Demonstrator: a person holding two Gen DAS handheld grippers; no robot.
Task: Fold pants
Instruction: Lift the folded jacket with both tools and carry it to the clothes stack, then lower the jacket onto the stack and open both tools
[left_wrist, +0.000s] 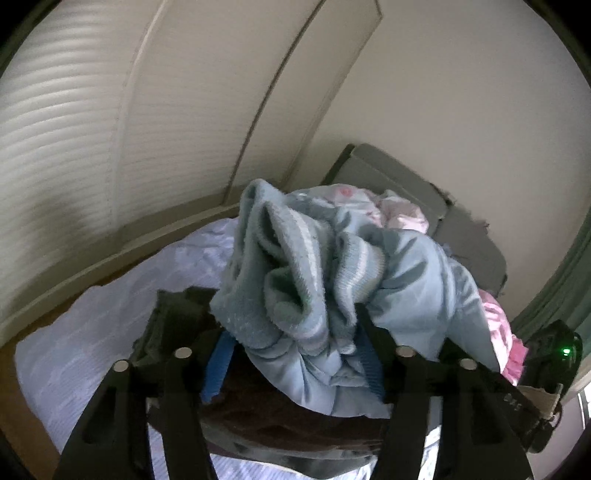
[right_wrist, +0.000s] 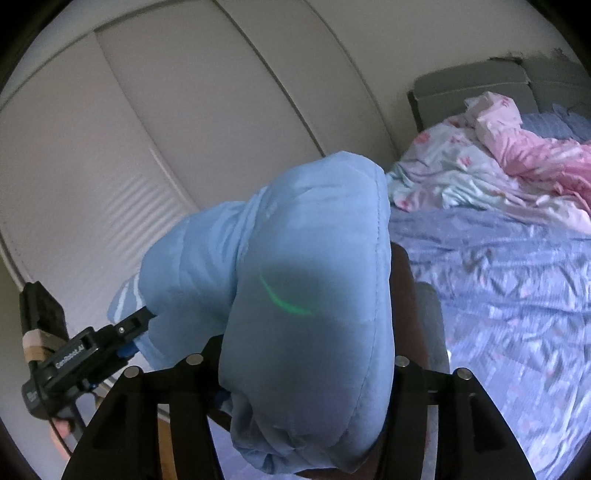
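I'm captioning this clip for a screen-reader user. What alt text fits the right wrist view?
Light blue pants hang bunched between the fingers of the right hand-held gripper, filling the middle of the view. The left hand-held gripper meets the striped end at lower left. Behind are a bed with purple sheets, pink bedding and pale closet doors.

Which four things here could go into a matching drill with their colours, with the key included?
Things:
1. pants
2. bed sheet
3. crumpled blanket
4. closet doors

Colours:
A. pink
B. off-white
C. light blue
D. lavender with a pale pattern

Pairs: 1-C, 2-D, 3-A, 4-B
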